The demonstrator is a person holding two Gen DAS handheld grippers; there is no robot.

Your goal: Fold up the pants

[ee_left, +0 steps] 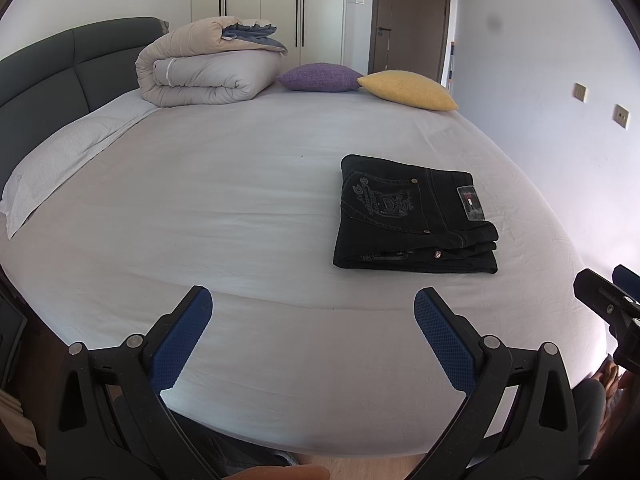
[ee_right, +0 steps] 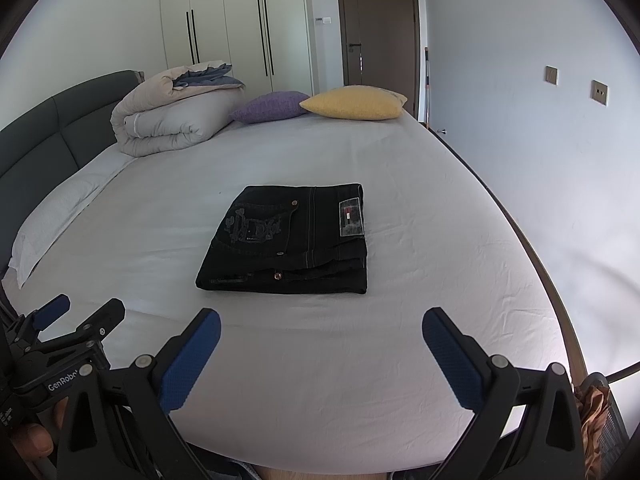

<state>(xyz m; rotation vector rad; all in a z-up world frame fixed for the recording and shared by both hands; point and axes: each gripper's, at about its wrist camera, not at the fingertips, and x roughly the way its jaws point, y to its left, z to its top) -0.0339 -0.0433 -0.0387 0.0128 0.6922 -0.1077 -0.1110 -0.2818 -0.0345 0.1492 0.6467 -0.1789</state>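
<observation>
The black pants [ee_left: 414, 216] lie folded into a compact rectangle on the white bed sheet [ee_left: 240, 220], back pocket and label up. They also show in the right wrist view [ee_right: 288, 240], at the middle of the bed. My left gripper [ee_left: 312, 308] is open and empty over the near edge of the bed, to the left of the pants and short of them. My right gripper [ee_right: 322, 330] is open and empty, just in front of the pants. The right gripper also shows at the right edge of the left view [ee_left: 608, 300]. The left gripper shows at the lower left of the right view [ee_right: 76, 312].
A rolled duvet [ee_left: 208, 68], a purple cushion [ee_left: 320, 77] and a yellow cushion [ee_left: 408, 90] lie at the far end. A white pillow [ee_left: 60, 160] and a dark headboard [ee_left: 60, 64] run along the left. A wall [ee_right: 540, 120] runs along the right side.
</observation>
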